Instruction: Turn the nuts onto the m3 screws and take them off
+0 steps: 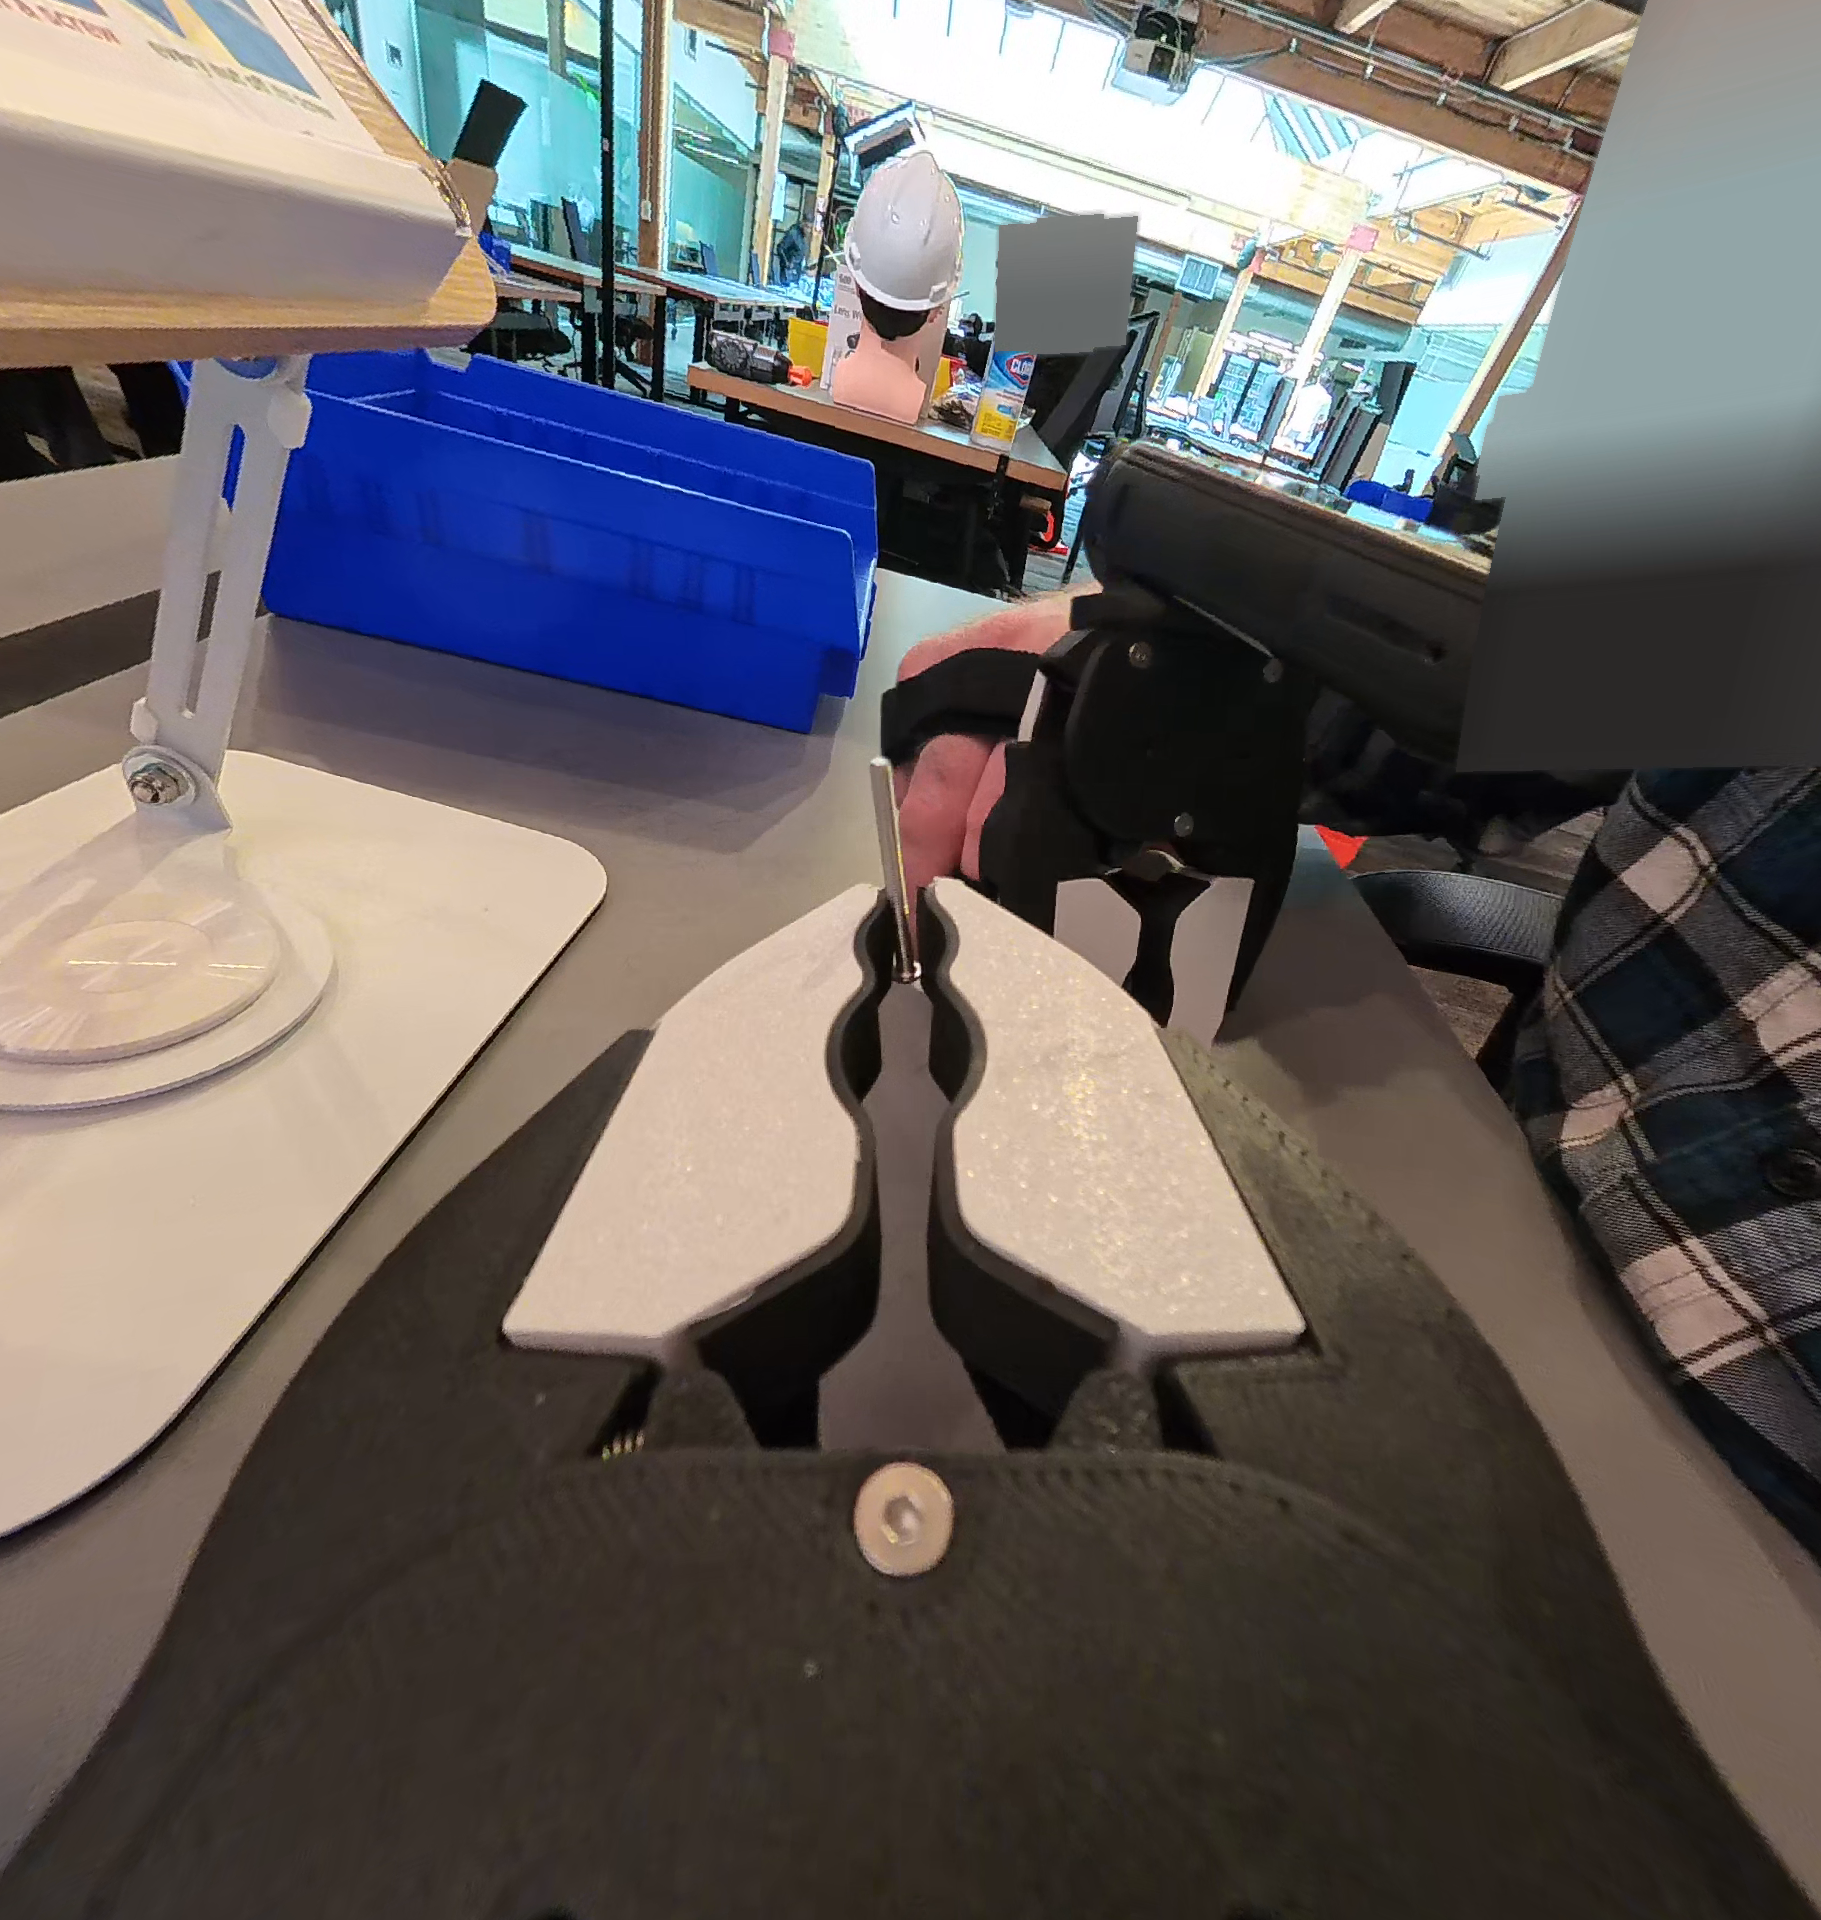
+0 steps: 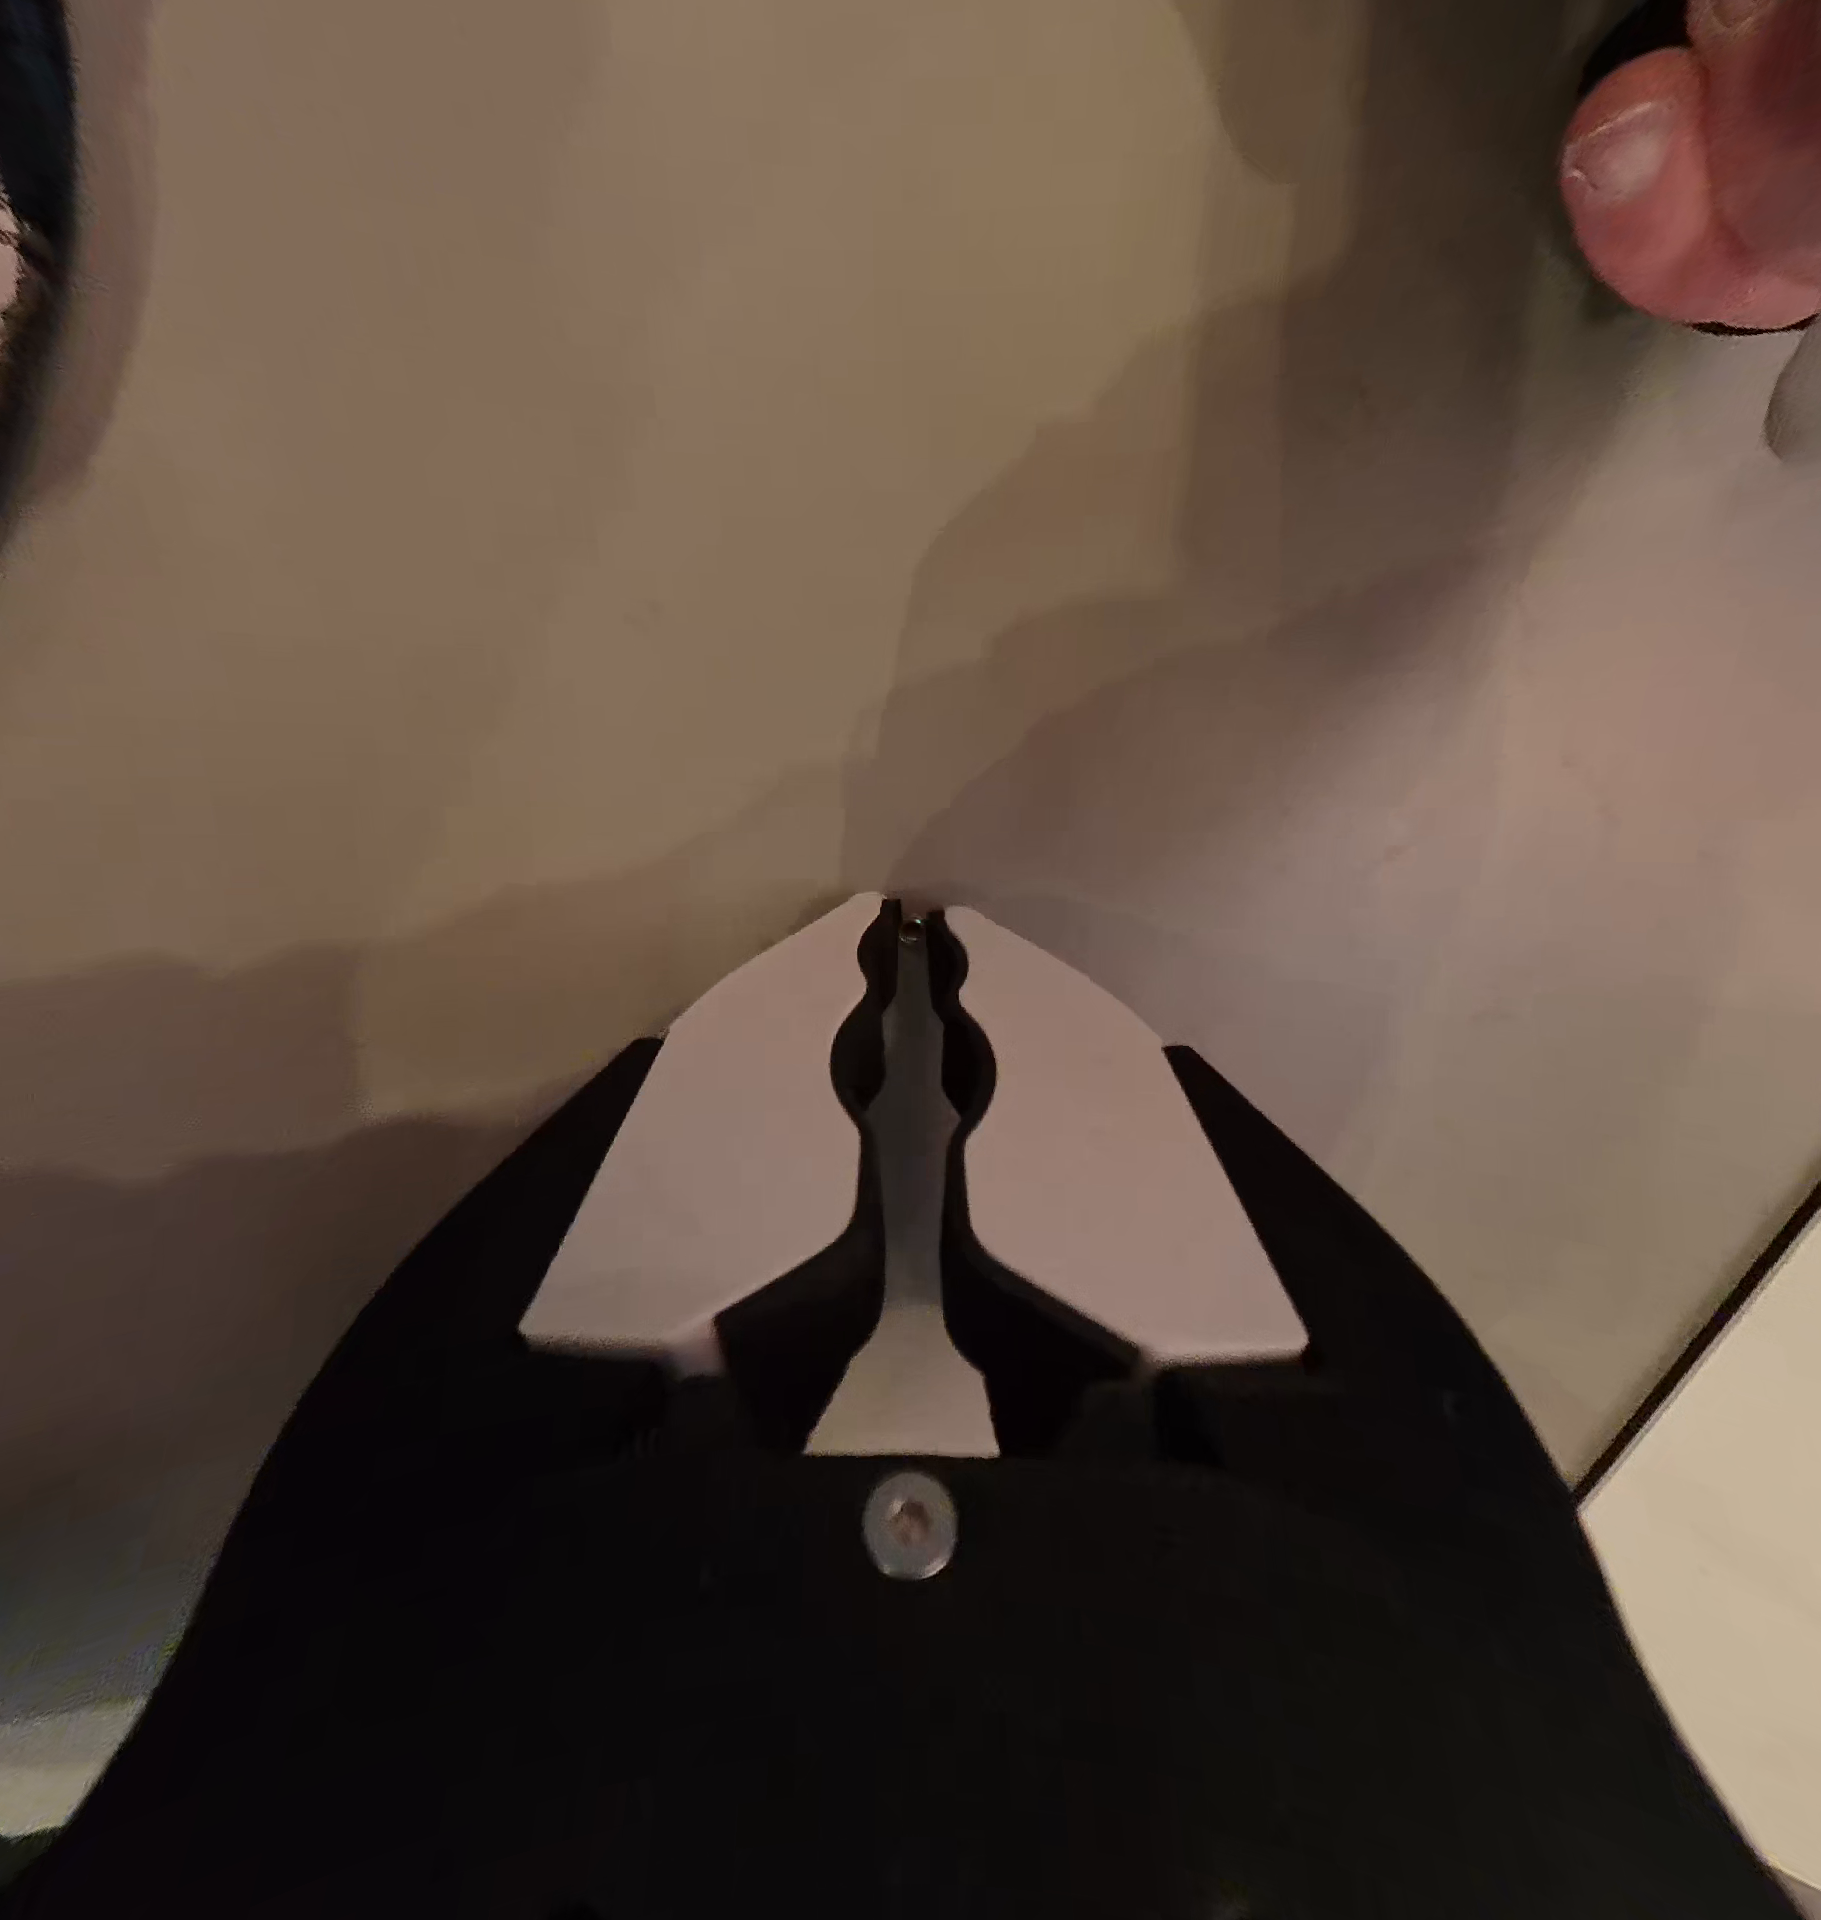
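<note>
The left hand-held gripper [image 1: 901,940] was pinching a thin silver metal pin [image 1: 890,852] near its lower end, the two white fingers [image 1: 781,1091] closed in on it from either side. The pin stood almost upright, leaning slightly left, most of its length rising above the fingertips over the grey tabletop [image 1: 677,810].

The right hand-held gripper [image 2: 914,925] pointed steeply down at the tabletop [image 2: 573,520], its tips at or just above the surface. Its fingers [image 2: 760,1122] were drawn nearly together on a tiny shiny metal piece [image 2: 912,932] caught right at the tips; what that piece was could not be told. In the left wrist view this gripper [image 1: 1186,966] showed just right of the pin, gripped by a hand [image 1: 947,727] with a black strap across it.

A white stand [image 1: 210,1039] with a flat base sat on the tabletop at the left, and a blue bin [image 1: 573,561] stood behind it. A plaid sleeve [image 1: 1716,1091] filled the right edge. A fingertip [image 2: 1654,177] showed at the upper right of the right wrist view.
</note>
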The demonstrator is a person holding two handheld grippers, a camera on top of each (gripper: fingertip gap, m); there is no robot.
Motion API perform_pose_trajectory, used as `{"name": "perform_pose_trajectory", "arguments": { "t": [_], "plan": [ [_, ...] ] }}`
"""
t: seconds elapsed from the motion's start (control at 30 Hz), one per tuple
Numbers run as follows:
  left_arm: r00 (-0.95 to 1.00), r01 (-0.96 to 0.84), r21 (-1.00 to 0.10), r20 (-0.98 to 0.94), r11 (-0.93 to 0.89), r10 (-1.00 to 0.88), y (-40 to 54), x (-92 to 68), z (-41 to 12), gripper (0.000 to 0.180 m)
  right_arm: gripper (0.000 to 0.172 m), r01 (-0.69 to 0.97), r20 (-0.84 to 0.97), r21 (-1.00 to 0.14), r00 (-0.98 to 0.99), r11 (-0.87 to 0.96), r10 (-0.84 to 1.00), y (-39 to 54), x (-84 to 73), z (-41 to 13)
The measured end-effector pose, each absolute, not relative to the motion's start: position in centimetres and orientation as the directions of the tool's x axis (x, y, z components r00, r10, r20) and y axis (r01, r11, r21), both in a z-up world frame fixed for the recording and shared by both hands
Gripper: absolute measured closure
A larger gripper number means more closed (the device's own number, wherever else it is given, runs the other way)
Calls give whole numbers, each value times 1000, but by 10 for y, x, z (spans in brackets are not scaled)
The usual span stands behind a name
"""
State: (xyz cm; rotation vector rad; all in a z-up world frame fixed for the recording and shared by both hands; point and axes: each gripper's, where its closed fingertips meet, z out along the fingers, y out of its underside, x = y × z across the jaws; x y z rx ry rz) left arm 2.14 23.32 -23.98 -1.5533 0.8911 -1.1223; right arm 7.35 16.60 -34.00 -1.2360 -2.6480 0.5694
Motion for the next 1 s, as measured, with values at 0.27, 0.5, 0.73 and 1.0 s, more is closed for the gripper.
{"name": "perform_pose_trajectory", "arguments": {
  "t": [0.27, 0.5, 0.73, 1.0],
  "plan": [
    [304, -21, -969, 228, -246, -925, 233, 22, -241, 177, 166, 699, -12, -450, -626, 555, 780, 164, 74, -339],
    [298, -35, -969, 225, -246, -928, 232, 26, -244, 177, 167, 706, -10, -472, -603, 528, 798, 166, 78, -336],
    [296, -52, -968, 218, -244, -930, 231, 29, -247, 177, 167, 712, -4, -467, -594, 524, 805, 169, 79, -335],
    [289, -69, -968, 211, -240, -934, 228, 35, -250, 177, 167, 692, 28, -523, -569, 497, 822, 178, 78, -306]
  ]
}}
